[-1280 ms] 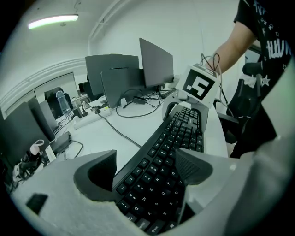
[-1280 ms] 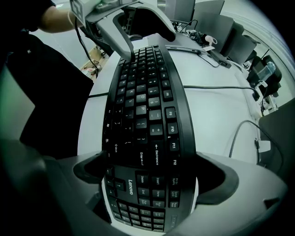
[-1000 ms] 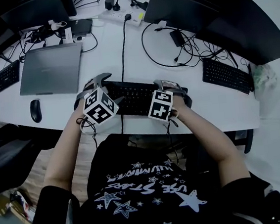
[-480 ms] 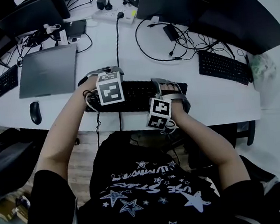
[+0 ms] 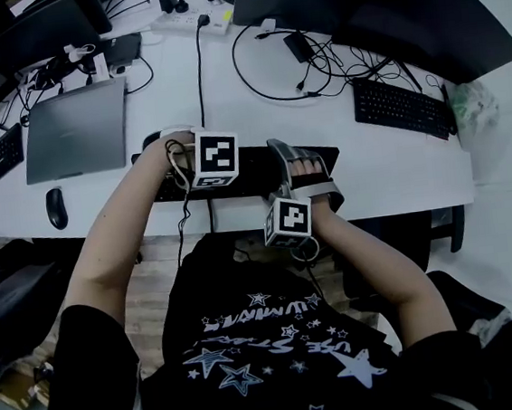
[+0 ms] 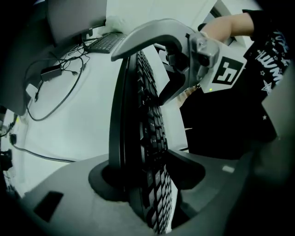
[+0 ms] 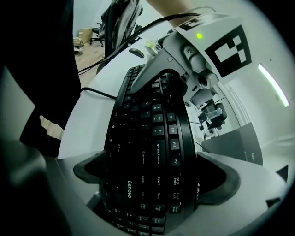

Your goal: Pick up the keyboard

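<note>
1. The kbd (image 5: 250,167) is at the near edge of the desk (image 5: 399,180), right in front of you. It looks tipped up, not lying flat.
2. Your R gripper (image 7: 154,173) is clamped across the kbd's right end, w/ one pad on each long edge.
3. Your L gripper (image 6: 147,170) is closing on the left end. The kbd stands between the jaws, and the pads look to be just meeting front & back.
4. Step in hand, as I judge it: securing the two-handed grasp. The lift has barely begun.
5. Next: finish the L squeeze, then raise both hands together at the same rate so the kbd doesn't twist out.
6. Watch the cable (image 5: 198,69) running toward the kbd. I can't tell if it's attached, so lift slowly.
</note>
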{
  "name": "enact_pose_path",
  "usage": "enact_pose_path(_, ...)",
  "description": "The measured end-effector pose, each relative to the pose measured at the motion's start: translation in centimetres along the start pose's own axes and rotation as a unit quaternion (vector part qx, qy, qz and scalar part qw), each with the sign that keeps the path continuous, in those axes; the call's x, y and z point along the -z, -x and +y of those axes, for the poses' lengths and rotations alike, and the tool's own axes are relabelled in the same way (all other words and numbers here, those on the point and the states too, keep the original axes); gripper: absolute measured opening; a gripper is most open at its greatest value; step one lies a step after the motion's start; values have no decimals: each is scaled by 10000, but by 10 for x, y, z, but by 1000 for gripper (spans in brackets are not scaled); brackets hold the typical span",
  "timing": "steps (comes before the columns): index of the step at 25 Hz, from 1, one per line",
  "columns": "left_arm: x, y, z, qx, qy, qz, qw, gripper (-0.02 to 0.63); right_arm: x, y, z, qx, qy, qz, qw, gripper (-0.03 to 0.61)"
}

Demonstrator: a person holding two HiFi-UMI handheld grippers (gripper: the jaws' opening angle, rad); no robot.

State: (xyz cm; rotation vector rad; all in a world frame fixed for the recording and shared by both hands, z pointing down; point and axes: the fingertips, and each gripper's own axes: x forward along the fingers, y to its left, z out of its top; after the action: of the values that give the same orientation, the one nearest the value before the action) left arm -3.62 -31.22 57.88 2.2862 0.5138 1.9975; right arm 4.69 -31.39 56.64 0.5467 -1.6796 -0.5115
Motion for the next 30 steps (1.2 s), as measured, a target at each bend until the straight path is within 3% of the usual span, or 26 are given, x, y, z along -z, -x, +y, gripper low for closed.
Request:
enact_pose_path(12, -6, 15, -27, 86, 420, -328, 9985, 91, -4, 18, 2, 1124, 437, -122, 9926, 575)
enact_pose_path(16, -6, 16, -35, -126, 525, -363, 9979, 89, -7, 23, 4, 1266, 401, -157, 9910, 575)
enact_pose_path(22, -6, 17, -37, -705, 756, -446, 9936, 86, -6, 37, -4, 1556, -92, -344, 9872, 574)
enact_pose_path(27, -3, 28, -39, -1068, 1275, -706, 9835, 84, 0, 58, -13, 1859, -401, -451, 9807, 574)
enact_pose_path(30, 2, 43, -42, -1366, 1664, -852, 9728, 83, 7, 74, -20, 2031, -654, -561, 9753, 574)
